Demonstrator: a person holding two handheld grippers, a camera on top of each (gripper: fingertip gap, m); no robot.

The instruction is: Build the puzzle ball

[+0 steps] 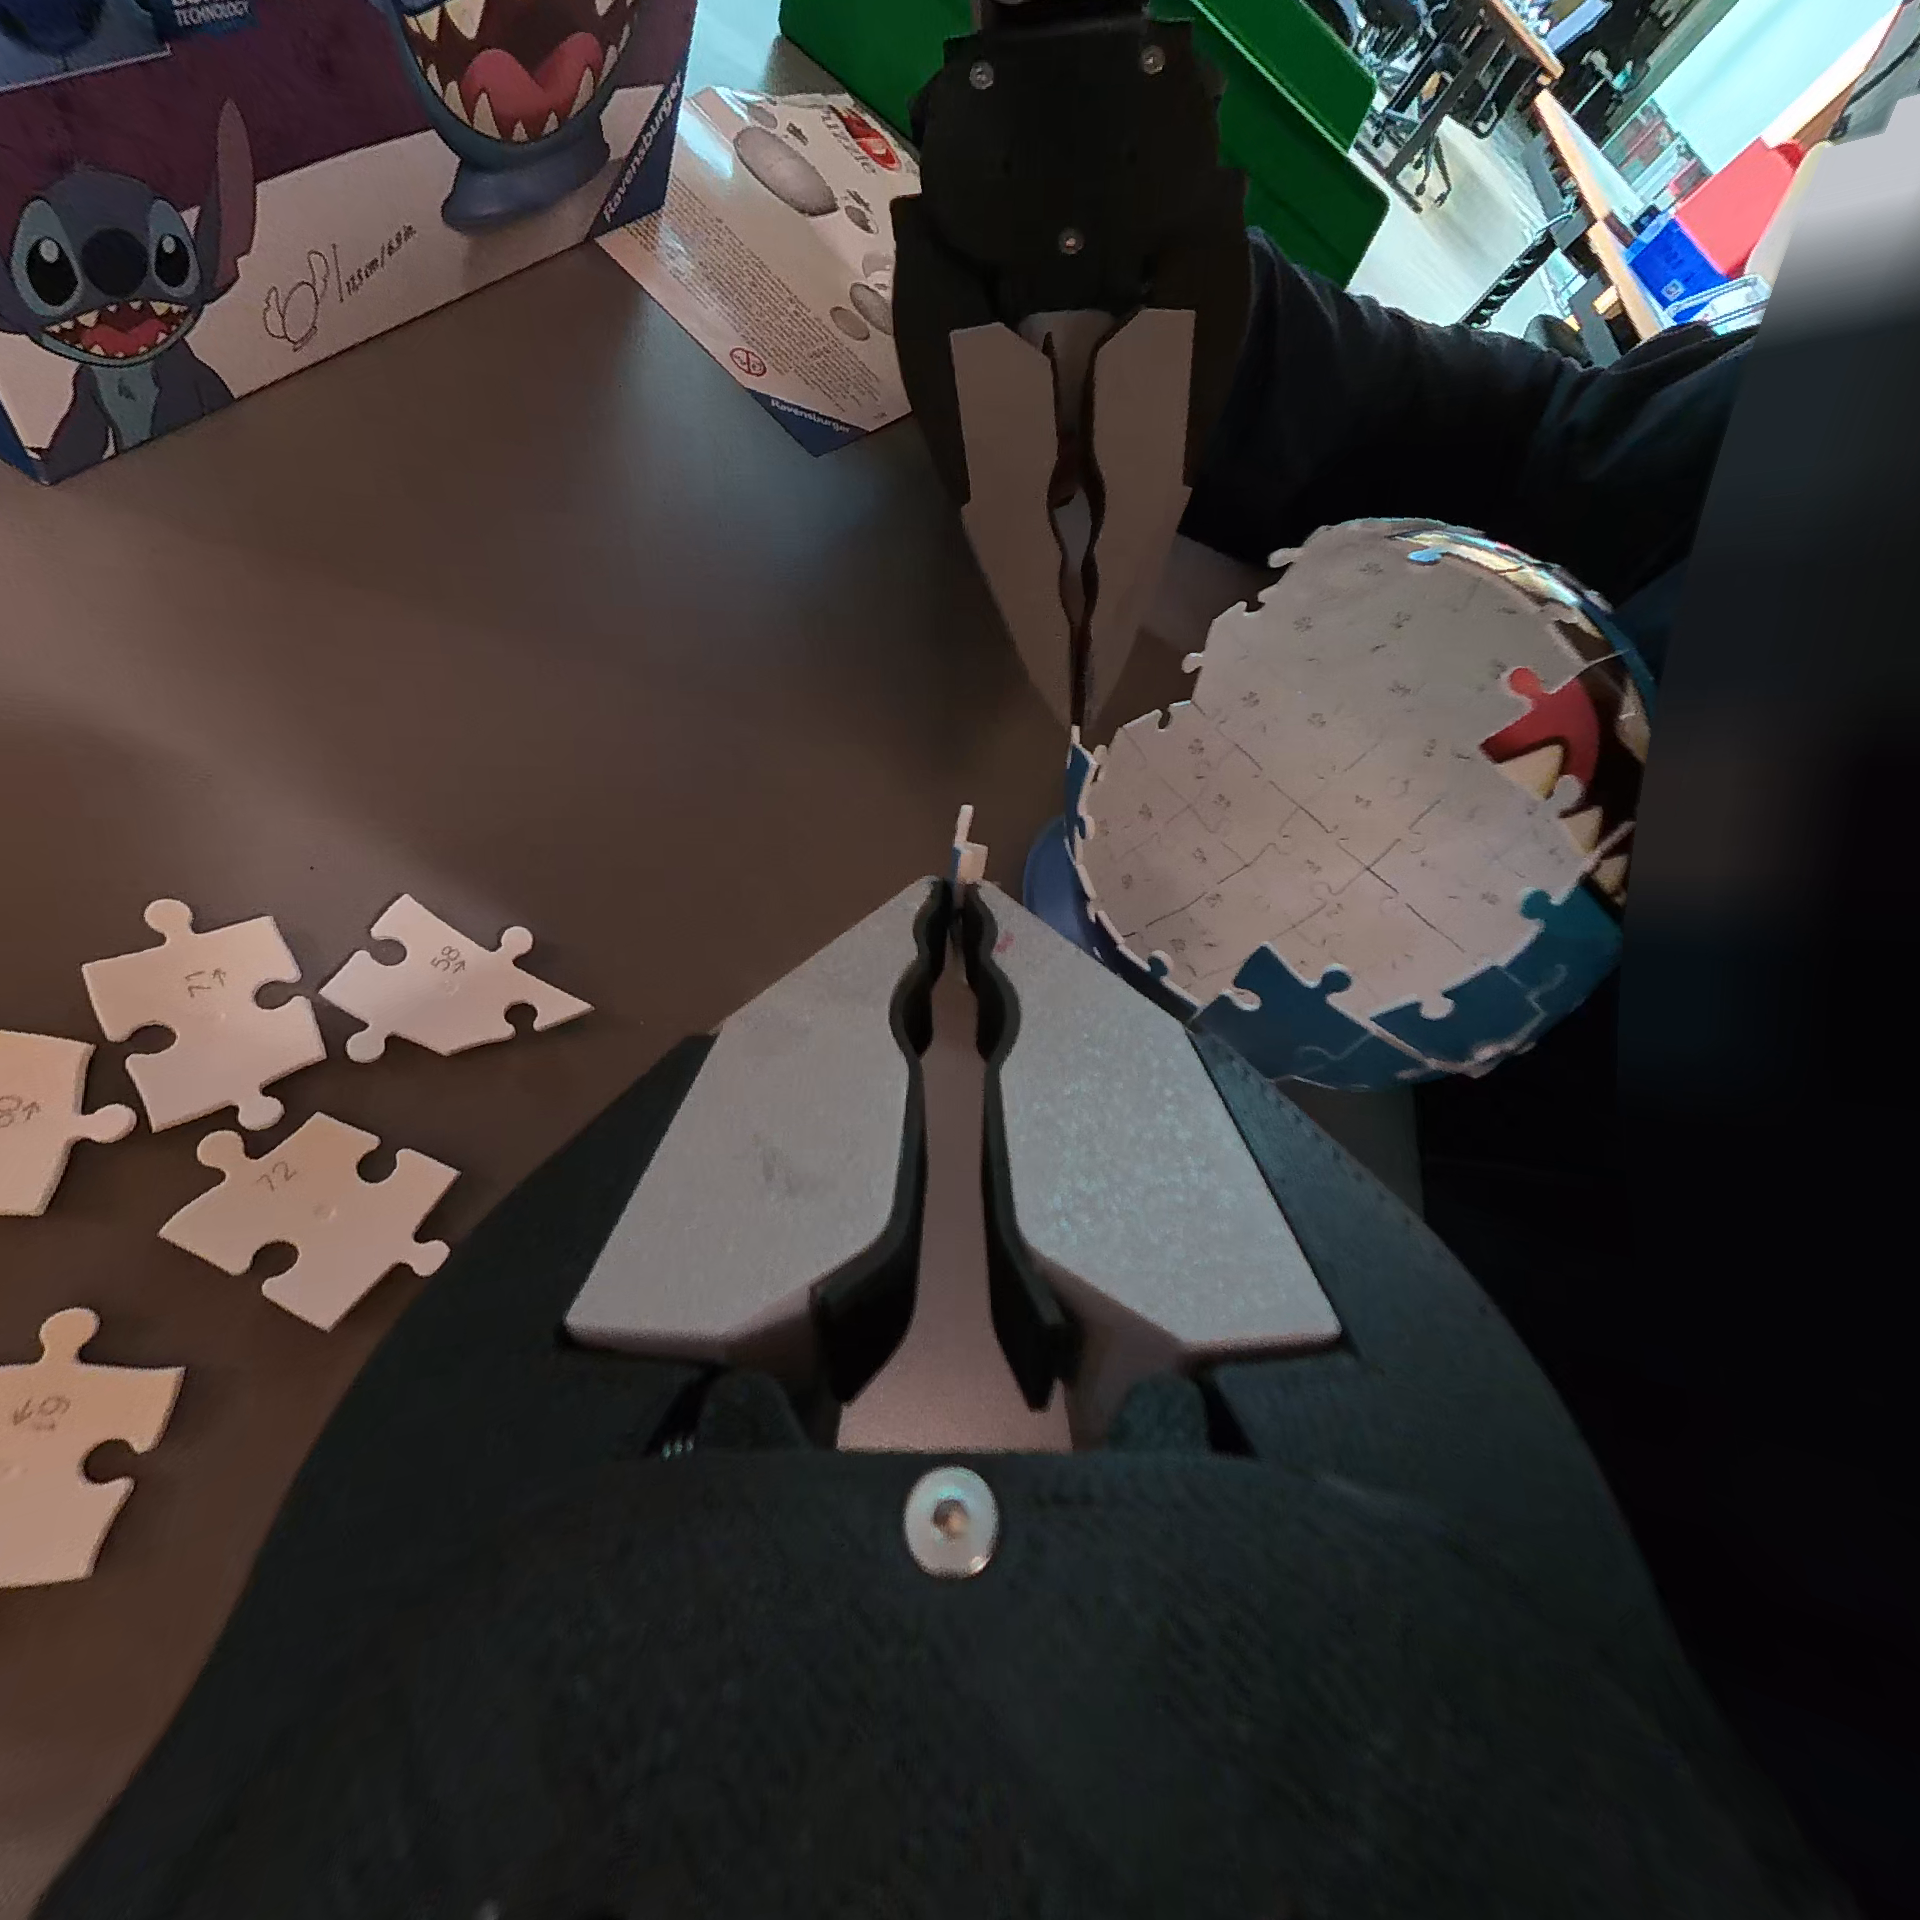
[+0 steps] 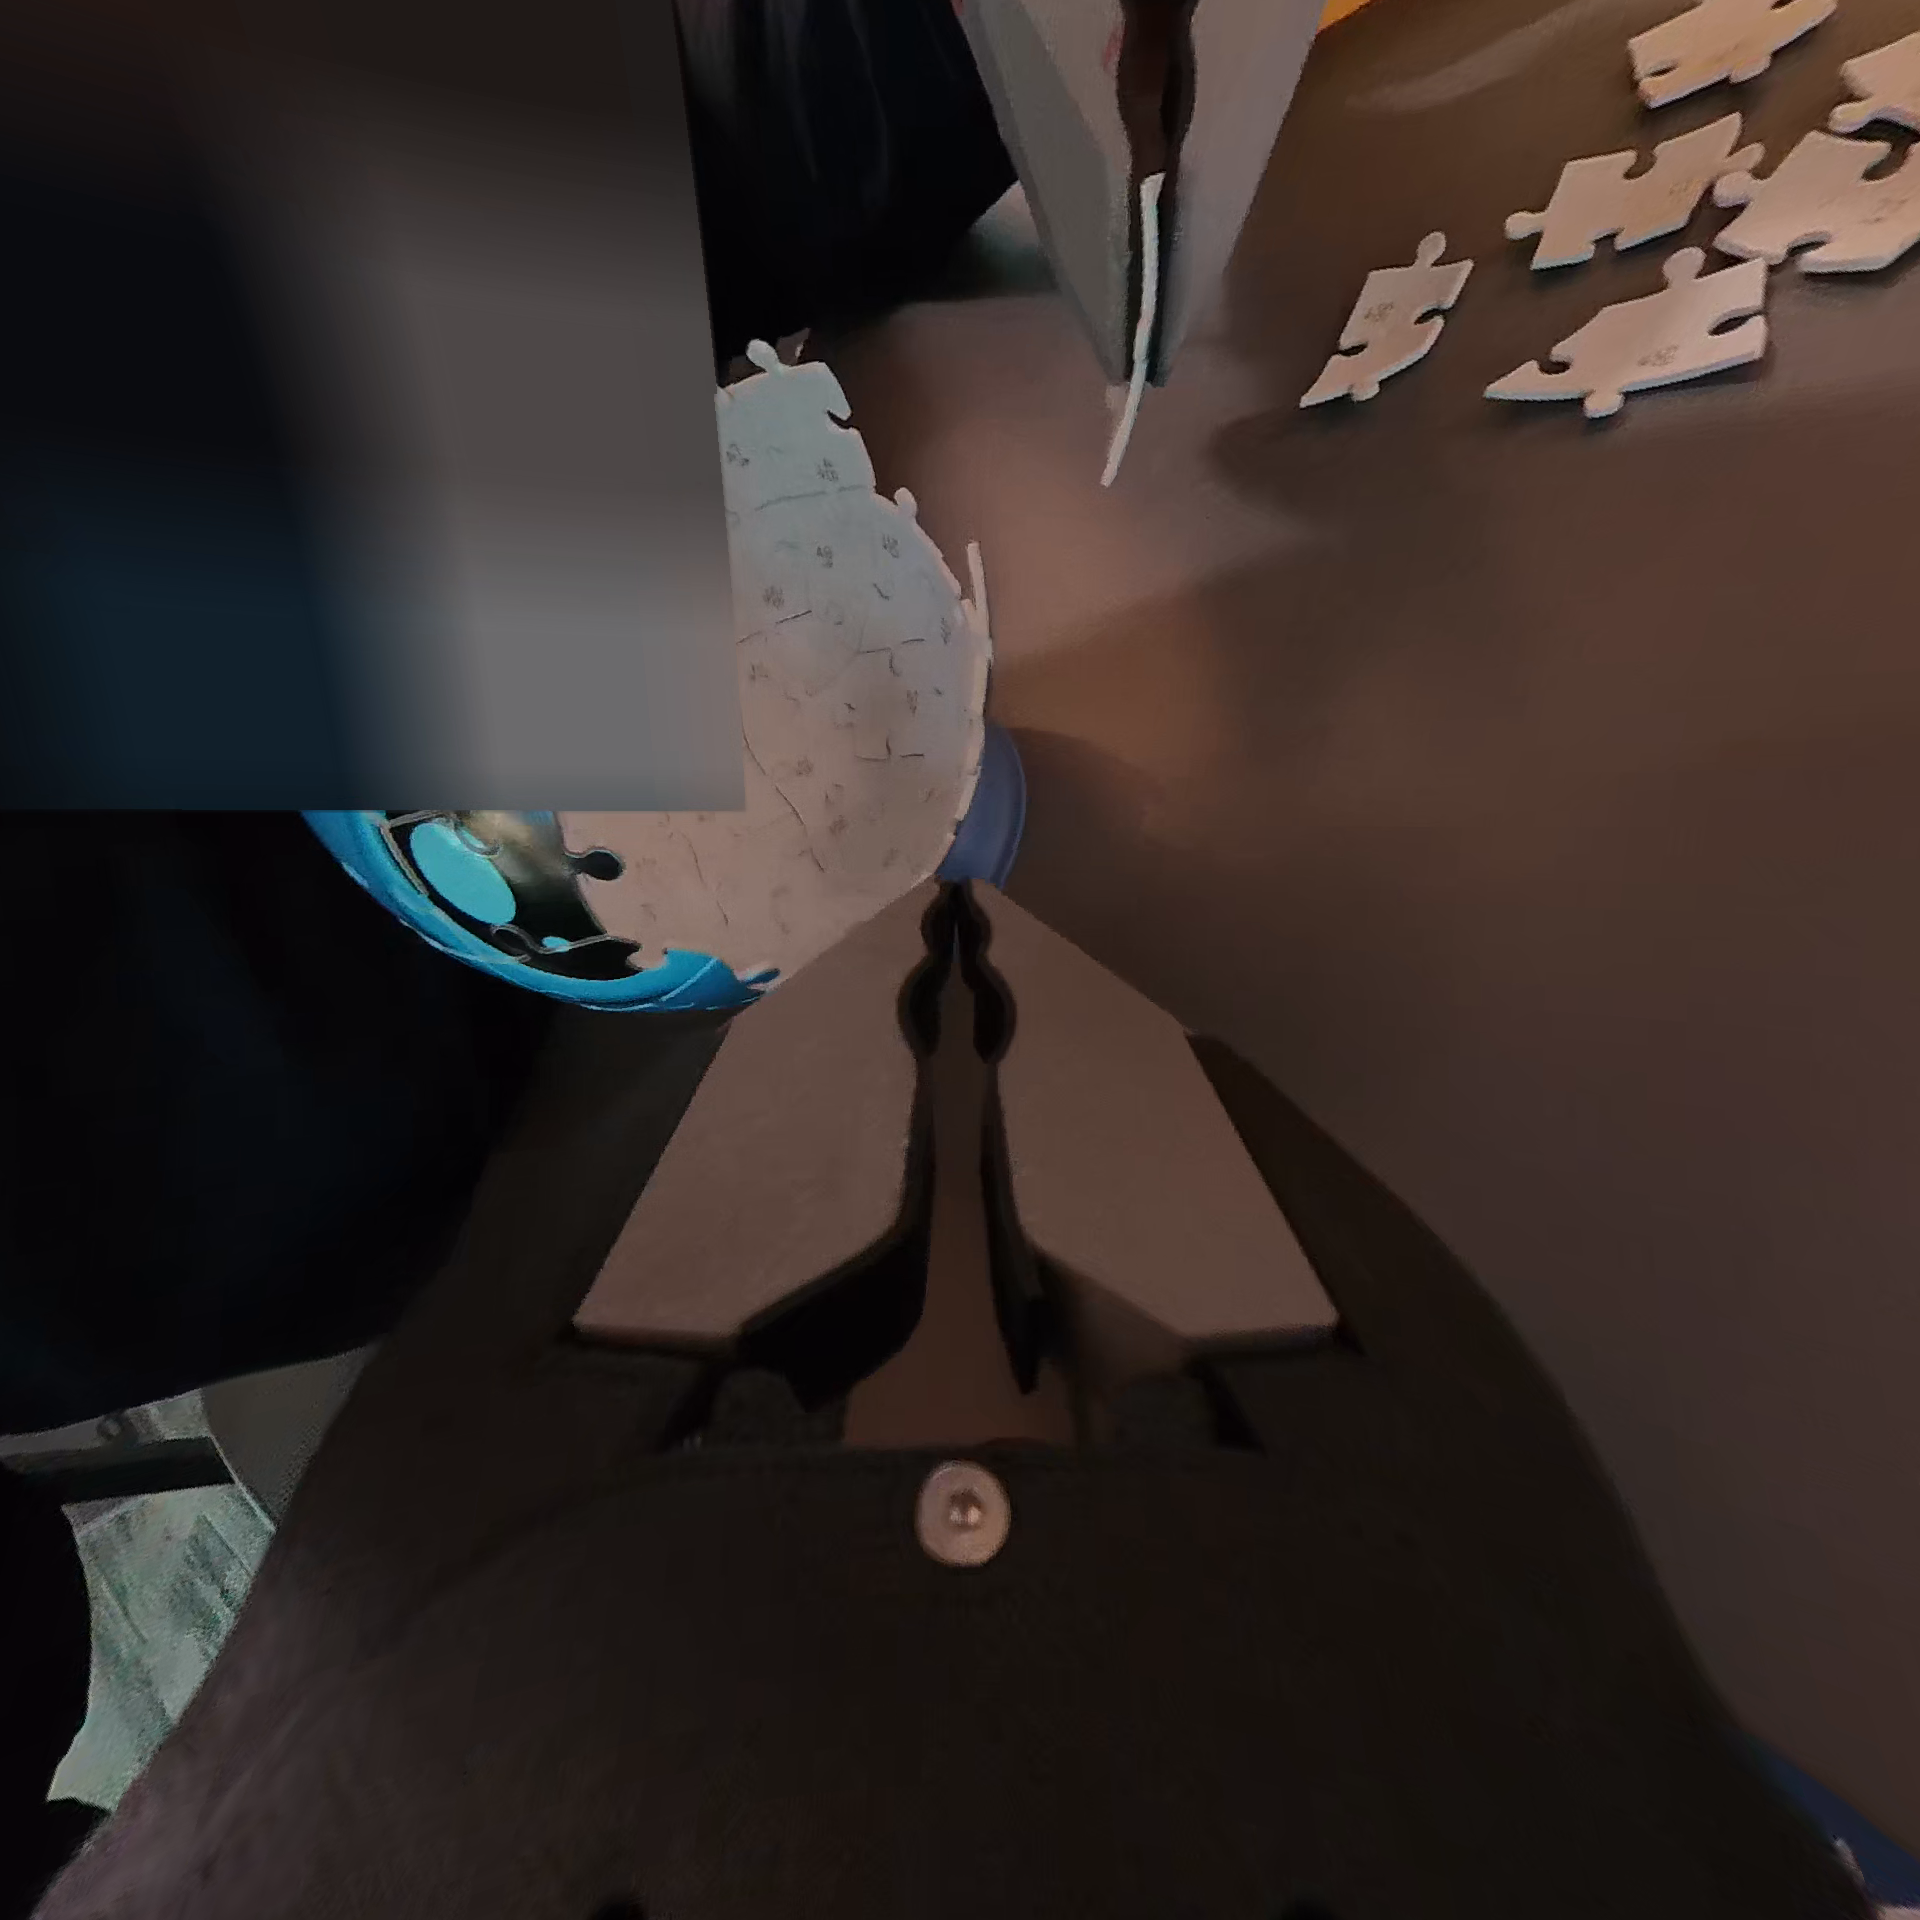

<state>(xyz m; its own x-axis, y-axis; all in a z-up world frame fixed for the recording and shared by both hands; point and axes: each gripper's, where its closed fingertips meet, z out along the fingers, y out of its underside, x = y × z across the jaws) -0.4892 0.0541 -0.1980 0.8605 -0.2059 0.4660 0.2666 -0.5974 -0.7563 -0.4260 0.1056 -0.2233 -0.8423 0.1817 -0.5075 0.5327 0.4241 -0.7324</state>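
Left gripper [image 1: 964, 883] is pinching a piece [image 1: 968, 844] edge-on. Right gripper [image 2: 961, 896] is gripping the ball [image 2: 852, 675] rim. Ball is sitting on the table [image 1: 623, 623], at 3 o'clock of left gripper; loose pieces [image 1: 260, 1101] at 9.

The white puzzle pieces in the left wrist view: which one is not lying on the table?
The small white puzzle piece pinched edge-on at the tip of the left tongs; the other white puzzle pieces lie flat, blank side up, on the brown table.
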